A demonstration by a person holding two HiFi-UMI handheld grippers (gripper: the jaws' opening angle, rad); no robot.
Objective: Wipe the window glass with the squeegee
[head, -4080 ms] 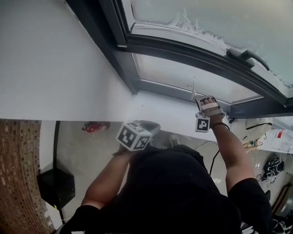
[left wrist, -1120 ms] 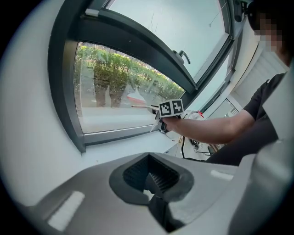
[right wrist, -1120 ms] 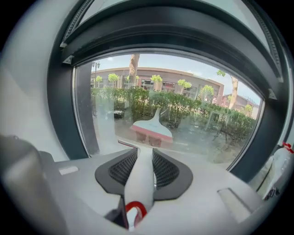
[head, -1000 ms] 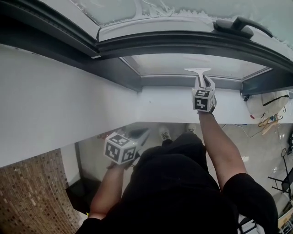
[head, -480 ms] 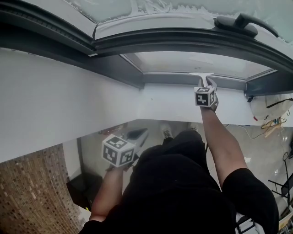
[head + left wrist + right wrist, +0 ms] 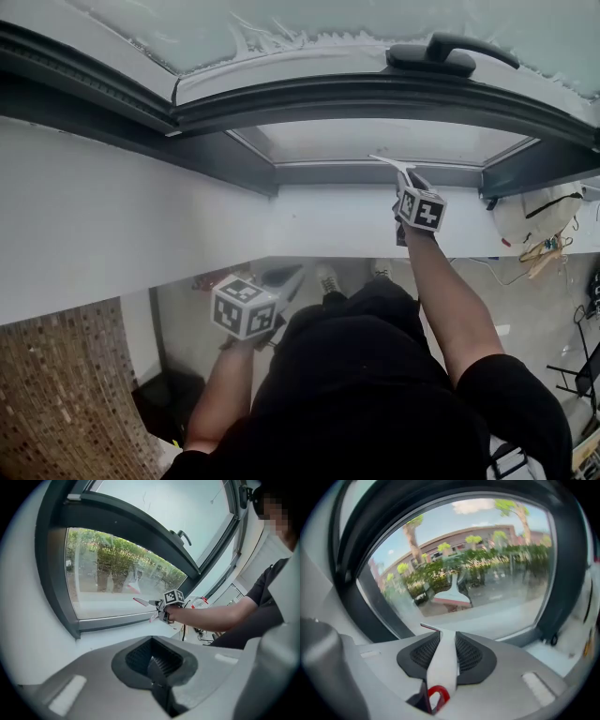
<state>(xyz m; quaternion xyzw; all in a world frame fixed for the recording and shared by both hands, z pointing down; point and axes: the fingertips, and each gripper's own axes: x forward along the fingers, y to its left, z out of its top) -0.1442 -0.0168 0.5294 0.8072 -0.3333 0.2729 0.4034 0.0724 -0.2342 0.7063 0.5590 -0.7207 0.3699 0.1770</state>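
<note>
The squeegee [image 6: 394,162] sits between the right claw's [image 6: 409,185] jaws, with its blade at the lower pane [image 6: 375,139] near the bottom frame, perhaps touching the glass. The sill [image 6: 328,220] lies just below. The handle [image 6: 441,56] sits on the frame above the pane. The left claw [image 6: 281,281] hangs lower and left, well apart.

Squeegee [image 6: 442,665]: white plastic handle with a red hanging loop at its rear end and a thin blade edged in red at the front. The handle is clamped between the jaws of the right gripper [image 6: 443,644], blade pointing forward at the pane and tilted to one side. Blade sits low on the pane, near the bottom rail; contact with the glass cannot be confirmed.

Window glass [image 6: 497,569]: lower pane, clear, set in a dark grey frame [image 6: 562,588]. It carries a reflection of the squeegee. Trees and a building show through it.
</note>
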